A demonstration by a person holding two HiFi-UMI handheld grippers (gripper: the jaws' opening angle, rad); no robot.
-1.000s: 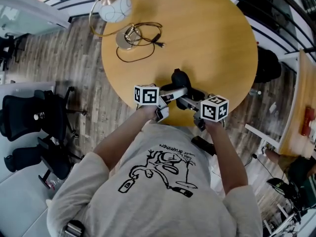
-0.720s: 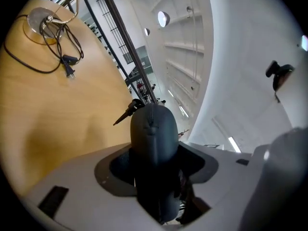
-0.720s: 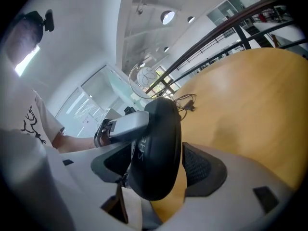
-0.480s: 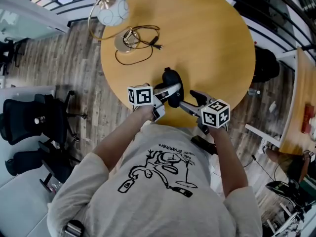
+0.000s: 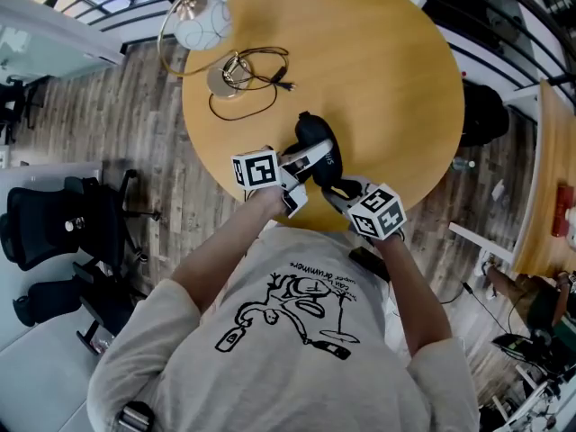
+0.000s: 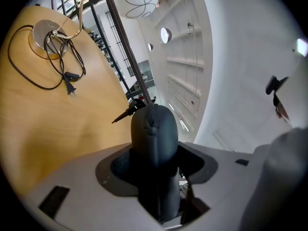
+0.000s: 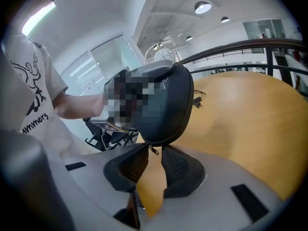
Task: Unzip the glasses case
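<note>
Right gripper (image 7: 155, 160): the jaws have just been closing. They were spread wide a moment ago and now stand a slim gap apart. The zip pull (image 7: 153, 150) hangs between their tips, close to the left pad. The pads do not appear to press on it yet, so there is no grip so far.

Left gripper (image 5: 304, 158): the jaws have come in from full spread and are clamped on the case (image 6: 154, 129), one pad on each flat side. The zip seam runs up the middle, facing this gripper's camera.

Case: a second ago it lay on the desk (image 5: 387, 70) near the front edge, with both grippers open beside it. Now it is held clear of the desk, its rounded lower end pointing down at the right gripper.

Meaning for the task: the hold is done and the zip is presented. Judgement: the step in hand is pinching the pull. The zip looks fully shut, so no unzipping has begun. The pull is small and loose, so it could slip out of the tips as they finish closing.

Further back: the lamp (image 5: 202, 25) and its cable (image 5: 247, 79) sit at the far side of the desk, well apart from the work and unchanged.
</note>
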